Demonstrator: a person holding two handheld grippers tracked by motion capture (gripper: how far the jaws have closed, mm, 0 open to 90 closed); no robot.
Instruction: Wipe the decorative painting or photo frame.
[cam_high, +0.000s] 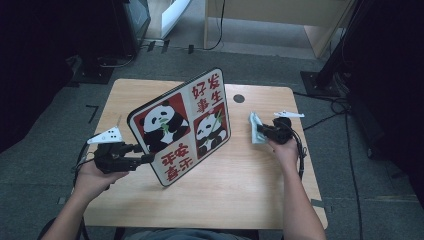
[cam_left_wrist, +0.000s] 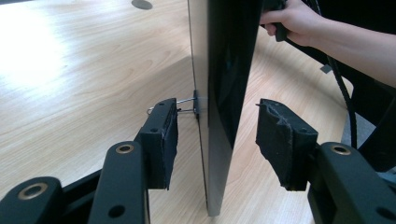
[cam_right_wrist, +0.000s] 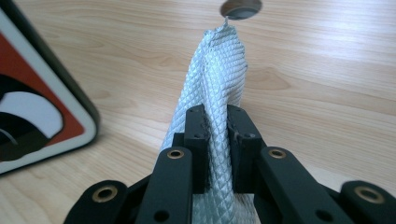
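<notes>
My left gripper (cam_left_wrist: 217, 137) stands released, pads clear of the upright panda board (cam_high: 182, 125) between them. My right gripper (cam_right_wrist: 217, 140) clamps the cloth (cam_right_wrist: 219, 93) beside it on the table (cam_high: 240, 185).

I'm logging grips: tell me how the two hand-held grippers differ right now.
The left hand-held gripper stands open, pads clear of the upright panda-printed picture board between them; the right hand-held gripper is shut on a pale quilted cloth. Both have black jaws over the wooden table.
</notes>
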